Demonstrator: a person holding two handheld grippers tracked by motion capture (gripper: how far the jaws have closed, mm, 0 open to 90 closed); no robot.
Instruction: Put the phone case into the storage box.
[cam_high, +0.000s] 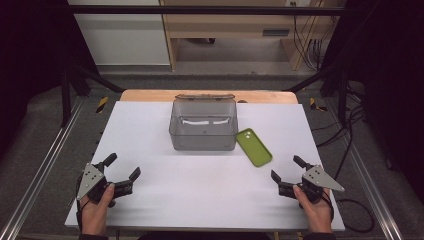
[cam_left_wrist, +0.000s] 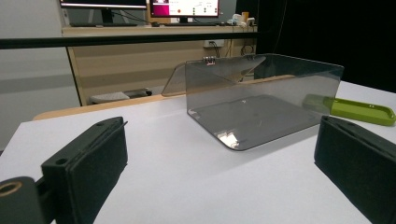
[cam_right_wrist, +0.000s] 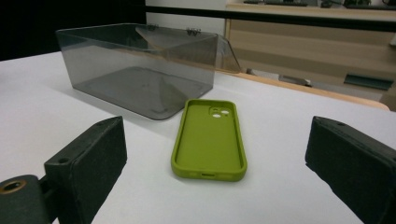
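Note:
A smoky clear plastic box (cam_high: 203, 126) with its hinged lid tipped back stands at the middle of the white table (cam_high: 150, 130); it looks empty. A green phone case (cam_high: 254, 146) lies hollow side up just right of the box (cam_right_wrist: 140, 70), flat on the table. My left gripper (cam_high: 122, 169) rests near the front left corner, open, nothing between its jaws; the box (cam_left_wrist: 261, 100) and the case (cam_left_wrist: 362, 111) lie ahead of it. My right gripper (cam_high: 286, 169) sits near the front right, open, and the phone case (cam_right_wrist: 209, 140) lies a short way in front of its jaws.
A wooden strip (cam_high: 150, 95) edges the table's far side. Metal frame rails (cam_high: 45, 160) run along both sides, with cables (cam_high: 357, 210) on the floor at right. A wooden desk (cam_high: 230, 30) stands beyond the table.

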